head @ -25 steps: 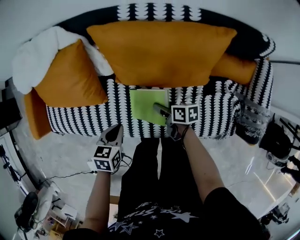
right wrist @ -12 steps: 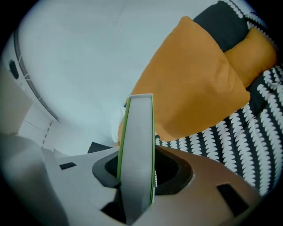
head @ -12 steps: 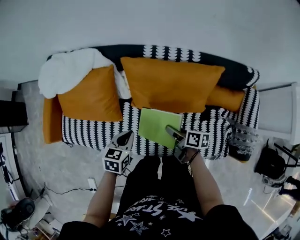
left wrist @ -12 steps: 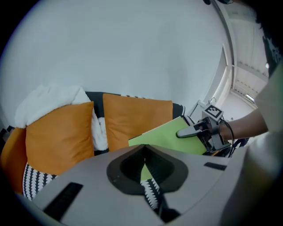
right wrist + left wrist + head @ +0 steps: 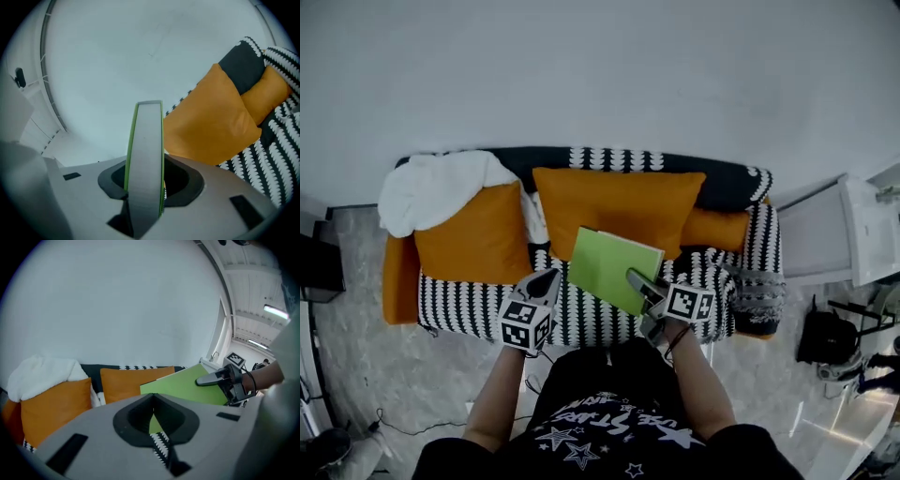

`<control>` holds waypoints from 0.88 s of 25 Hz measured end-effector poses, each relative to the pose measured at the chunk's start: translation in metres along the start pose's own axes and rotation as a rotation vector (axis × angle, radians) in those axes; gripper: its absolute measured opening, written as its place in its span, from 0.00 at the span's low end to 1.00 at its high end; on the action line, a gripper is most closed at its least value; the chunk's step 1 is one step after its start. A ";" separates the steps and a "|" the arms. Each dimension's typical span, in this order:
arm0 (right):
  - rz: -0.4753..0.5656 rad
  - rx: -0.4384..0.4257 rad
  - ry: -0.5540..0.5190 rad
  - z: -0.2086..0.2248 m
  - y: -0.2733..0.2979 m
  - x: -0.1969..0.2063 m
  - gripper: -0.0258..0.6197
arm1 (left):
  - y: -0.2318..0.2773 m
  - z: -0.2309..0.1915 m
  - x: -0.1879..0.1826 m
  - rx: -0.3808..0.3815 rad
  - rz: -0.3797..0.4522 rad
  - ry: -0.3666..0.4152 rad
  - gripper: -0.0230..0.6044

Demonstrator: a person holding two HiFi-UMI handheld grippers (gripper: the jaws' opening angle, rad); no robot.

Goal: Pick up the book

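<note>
Far left on the patterned sofa (image 5: 469,305), a white blanket (image 5: 431,183) draped over an orange cushion (image 5: 473,234). In front of the seat, the left gripper (image 5: 547,277), jaws pressed together, apparently on nothing, with only a thin slit of green and sofa pattern visible past the tips. Right of it and up off the seat, the green book (image 5: 614,267), tilted before the wide orange cushion (image 5: 619,197) and pinched at its near right edge by the right gripper (image 5: 637,279), grey page edge upright between both jaws.
</note>
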State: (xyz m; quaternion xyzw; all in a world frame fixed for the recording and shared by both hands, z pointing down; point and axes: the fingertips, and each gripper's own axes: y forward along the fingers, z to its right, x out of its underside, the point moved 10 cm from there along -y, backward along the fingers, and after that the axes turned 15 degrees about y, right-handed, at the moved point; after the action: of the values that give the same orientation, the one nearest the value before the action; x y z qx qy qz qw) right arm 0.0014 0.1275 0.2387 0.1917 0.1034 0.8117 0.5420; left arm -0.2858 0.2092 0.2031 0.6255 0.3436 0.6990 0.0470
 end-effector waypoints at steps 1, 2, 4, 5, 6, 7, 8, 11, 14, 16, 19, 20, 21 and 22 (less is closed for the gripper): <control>0.015 -0.006 -0.006 -0.004 -0.005 -0.003 0.27 | -0.001 0.001 -0.005 0.001 0.012 0.013 0.04; 0.032 -0.011 -0.014 -0.007 -0.010 -0.006 0.27 | -0.003 0.003 -0.010 0.001 0.021 0.022 0.04; 0.060 -0.016 -0.024 -0.013 -0.022 -0.010 0.27 | -0.010 0.011 -0.019 0.005 0.035 0.029 0.04; 0.069 -0.021 -0.023 -0.015 -0.027 -0.012 0.27 | -0.016 0.016 -0.024 0.008 0.044 0.031 0.04; 0.076 -0.029 -0.019 -0.017 -0.033 -0.014 0.27 | -0.021 0.022 -0.029 0.011 0.056 0.035 0.04; 0.079 -0.038 -0.017 -0.018 -0.038 -0.017 0.27 | -0.026 0.028 -0.034 0.010 0.067 0.042 0.04; 0.081 -0.048 -0.018 -0.020 -0.043 -0.020 0.27 | -0.031 0.033 -0.038 0.006 0.077 0.051 0.04; 0.077 -0.067 -0.030 -0.022 -0.057 -0.026 0.27 | -0.040 0.048 -0.044 -0.023 0.089 0.066 0.04; 0.067 -0.081 -0.045 -0.023 -0.076 -0.031 0.27 | -0.042 0.066 -0.049 -0.061 0.092 0.050 0.04; 0.067 -0.094 -0.052 -0.023 -0.092 -0.033 0.27 | -0.043 0.083 -0.055 -0.075 0.100 0.045 0.04; 0.076 -0.121 -0.045 -0.018 -0.114 -0.031 0.27 | -0.047 0.110 -0.063 -0.084 0.112 0.060 0.04; 0.077 -0.129 -0.038 -0.016 -0.121 -0.030 0.27 | -0.048 0.119 -0.066 -0.086 0.117 0.065 0.04; 0.078 -0.134 -0.032 -0.013 -0.129 -0.028 0.27 | -0.050 0.128 -0.068 -0.087 0.122 0.071 0.04; 0.078 -0.136 -0.029 -0.011 -0.136 -0.027 0.27 | -0.052 0.137 -0.069 -0.089 0.128 0.076 0.04</control>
State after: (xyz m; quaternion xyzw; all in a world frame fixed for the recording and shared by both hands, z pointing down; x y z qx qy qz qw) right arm 0.1201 0.1567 0.1728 0.1700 0.0325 0.8344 0.5233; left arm -0.1662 0.2724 0.1140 0.6165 0.2730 0.7384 0.0167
